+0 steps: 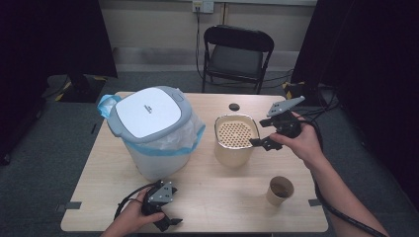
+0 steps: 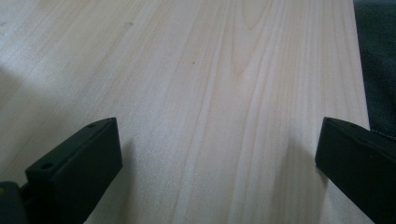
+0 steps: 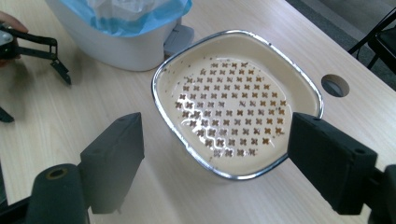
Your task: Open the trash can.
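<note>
A cream container with a perforated strainer insert [image 1: 235, 134] stands at the table's middle right; its metal-edged rim and cross-shaped holes [image 3: 233, 100] show from close up in the right gripper view. My right gripper [image 1: 262, 133] hovers at the container's right rim, open, its jaws [image 3: 215, 154] wide apart with nothing pressed between them. My left gripper [image 1: 170, 222] rests near the table's front edge, open over bare wood [image 2: 217, 140]. Its fingers [image 3: 60, 70] appear far off in the right gripper view.
A white pedal bin [image 1: 150, 131] with a grey-rimmed lid and a blue liner stands at the left. A brown paper cup [image 1: 280, 190] sits front right. A round cable hole [image 1: 233, 106] lies behind the container. A black folding chair [image 1: 237, 54] stands beyond the table.
</note>
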The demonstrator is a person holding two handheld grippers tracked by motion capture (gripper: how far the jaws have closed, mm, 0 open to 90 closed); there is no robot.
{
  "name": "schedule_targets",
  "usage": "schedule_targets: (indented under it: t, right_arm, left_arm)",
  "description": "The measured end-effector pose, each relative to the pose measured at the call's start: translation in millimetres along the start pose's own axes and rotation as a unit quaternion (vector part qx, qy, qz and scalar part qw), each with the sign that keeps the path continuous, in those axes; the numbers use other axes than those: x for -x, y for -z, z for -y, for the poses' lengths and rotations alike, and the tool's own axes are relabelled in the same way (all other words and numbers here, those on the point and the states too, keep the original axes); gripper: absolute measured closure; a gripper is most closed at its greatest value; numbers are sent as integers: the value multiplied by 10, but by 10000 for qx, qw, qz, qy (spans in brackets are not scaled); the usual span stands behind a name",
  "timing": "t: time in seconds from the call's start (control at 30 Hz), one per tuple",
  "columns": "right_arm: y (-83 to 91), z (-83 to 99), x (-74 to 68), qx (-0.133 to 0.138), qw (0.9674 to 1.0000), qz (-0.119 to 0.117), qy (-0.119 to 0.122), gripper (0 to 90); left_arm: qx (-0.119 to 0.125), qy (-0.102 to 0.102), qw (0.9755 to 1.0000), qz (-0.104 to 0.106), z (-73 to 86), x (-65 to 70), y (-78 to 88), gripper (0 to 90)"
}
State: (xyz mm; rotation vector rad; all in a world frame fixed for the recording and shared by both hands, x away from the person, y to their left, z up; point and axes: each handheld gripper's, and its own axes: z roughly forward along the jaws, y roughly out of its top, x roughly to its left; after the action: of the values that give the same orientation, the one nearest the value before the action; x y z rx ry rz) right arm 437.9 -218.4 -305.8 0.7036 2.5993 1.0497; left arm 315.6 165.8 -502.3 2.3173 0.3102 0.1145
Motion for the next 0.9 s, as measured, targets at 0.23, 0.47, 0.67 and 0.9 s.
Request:
schedule_targets:
  t: [0.23,0.47,0.67,0.9]
  right_arm:
    - [-112,-223,4,28,10000,9,63,181]
    - [-224,-400,-13,-9,9999,-22,126,180]
    - [-313,-538,-8,38,9999,-85,69,180]
    - [-391,-684,13,56,9999,-54,139,181]
  left_arm:
    - [-27,-9,10000,12,-2,-2,4,0]
    - [-18,1,10000,16,-2,-1,4,0]
    - [-19,-16,10000,16,-1,-4,3,0]
    - [-10,-14,10000,23,0,-4,2,0]
